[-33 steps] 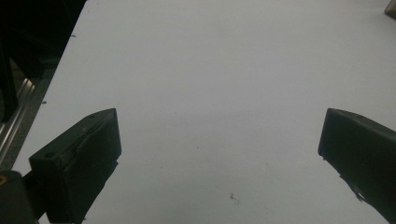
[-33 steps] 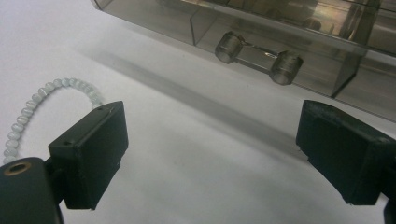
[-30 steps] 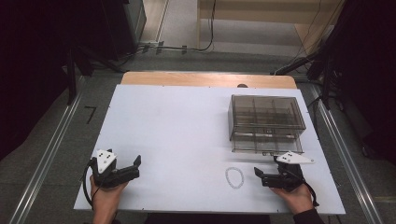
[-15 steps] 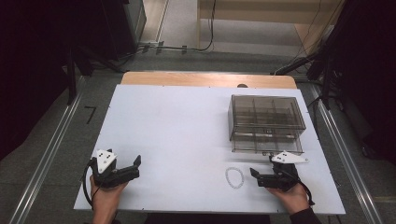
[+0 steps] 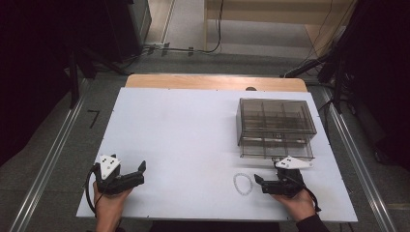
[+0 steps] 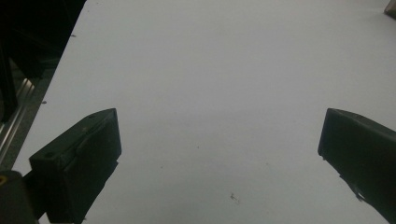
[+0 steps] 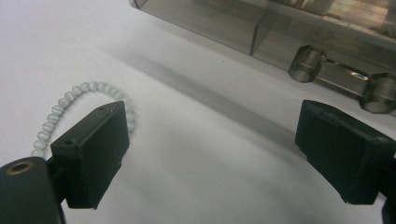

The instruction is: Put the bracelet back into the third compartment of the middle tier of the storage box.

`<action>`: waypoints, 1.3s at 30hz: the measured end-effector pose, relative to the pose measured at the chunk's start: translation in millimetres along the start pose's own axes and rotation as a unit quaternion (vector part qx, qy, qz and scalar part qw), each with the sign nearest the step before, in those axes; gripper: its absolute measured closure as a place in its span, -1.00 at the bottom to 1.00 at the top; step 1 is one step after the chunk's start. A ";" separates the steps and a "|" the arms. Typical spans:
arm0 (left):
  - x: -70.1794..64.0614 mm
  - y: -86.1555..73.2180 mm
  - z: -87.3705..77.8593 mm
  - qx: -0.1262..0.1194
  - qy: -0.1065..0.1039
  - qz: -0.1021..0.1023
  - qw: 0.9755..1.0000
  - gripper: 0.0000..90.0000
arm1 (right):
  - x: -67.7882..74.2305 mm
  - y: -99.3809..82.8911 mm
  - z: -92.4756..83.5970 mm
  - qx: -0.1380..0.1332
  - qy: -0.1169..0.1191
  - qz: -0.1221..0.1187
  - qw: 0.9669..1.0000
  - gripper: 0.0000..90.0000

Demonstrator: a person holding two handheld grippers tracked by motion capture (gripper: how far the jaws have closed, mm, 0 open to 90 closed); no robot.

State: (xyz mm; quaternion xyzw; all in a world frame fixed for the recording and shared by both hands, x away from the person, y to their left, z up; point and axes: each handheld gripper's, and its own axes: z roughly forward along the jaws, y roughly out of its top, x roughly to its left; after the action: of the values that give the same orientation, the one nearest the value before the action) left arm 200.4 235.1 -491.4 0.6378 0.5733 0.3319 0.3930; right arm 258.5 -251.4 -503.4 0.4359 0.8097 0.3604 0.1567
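A ring of pale beads, a bracelet (image 5: 242,183), lies flat on the white table (image 5: 193,135) near the front right. My right gripper (image 5: 259,183) rests just to its right, open and holding nothing. In the right gripper view the bracelet (image 7: 70,95) curls behind the left jaw of the right gripper (image 7: 212,116). A smoked clear drawer box (image 5: 275,126) stands behind it, and its handle (image 7: 341,77) faces me. My left gripper (image 5: 141,173) sits at the front left, open over bare table (image 6: 210,70).
The table's front edge runs just under both hands. A wooden strip (image 5: 212,82) borders the far edge. Metal rails (image 5: 43,169) flank the table on the floor, with dark equipment and cables beyond.
My right gripper has shifted a little to the left, closer to the bracelet. The left gripper has stayed put.
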 end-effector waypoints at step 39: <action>0.9 -0.1 -0.3 0.001 0.000 -0.001 1.000 -1.00 | 22.1 5.0 11.4 0.012 -0.008 -0.028 0.999 -0.39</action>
State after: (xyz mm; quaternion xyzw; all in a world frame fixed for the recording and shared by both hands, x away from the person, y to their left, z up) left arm 200.2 236.0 -491.4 0.6377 0.5739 0.3308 0.3931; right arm 255.3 -226.4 -506.4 0.4175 0.8245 0.3427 0.1687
